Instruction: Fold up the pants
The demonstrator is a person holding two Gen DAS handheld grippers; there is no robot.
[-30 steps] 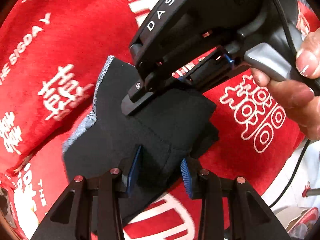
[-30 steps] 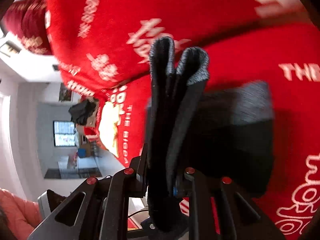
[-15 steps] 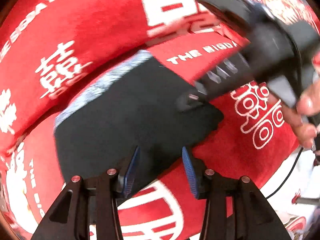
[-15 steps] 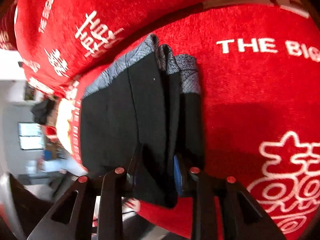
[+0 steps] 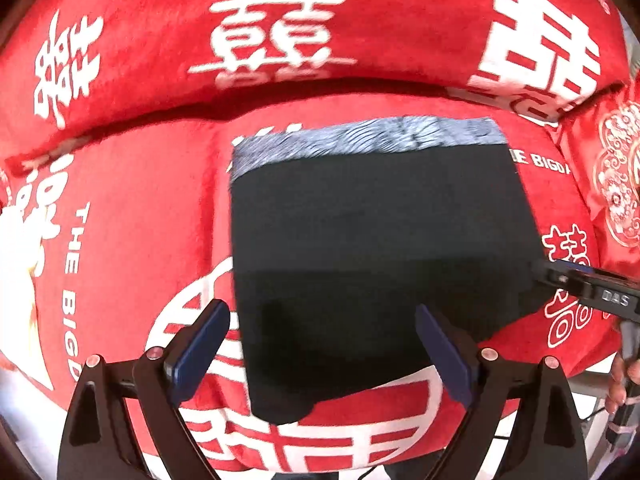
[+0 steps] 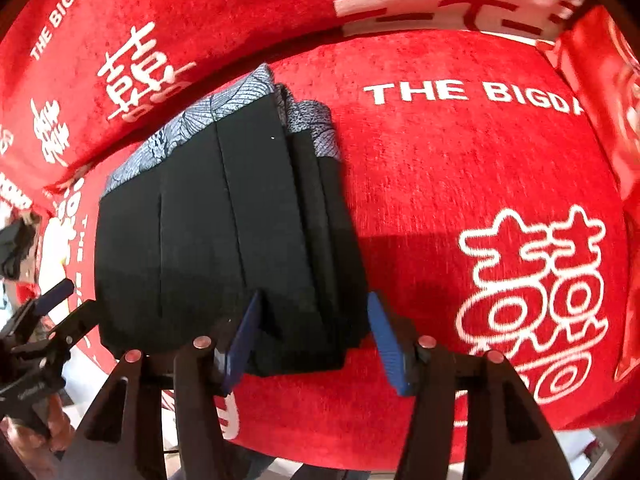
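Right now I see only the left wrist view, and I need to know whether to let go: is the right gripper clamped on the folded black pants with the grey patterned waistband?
Observer: No. The right gripper is open, and the near right corner of the folded black pants lies between its blue pads.
Operator: Is that right edge tidy?
Observer: Several stacked layers show there, roughly aligned, with a second grey patterned strip peeking out at the far end.
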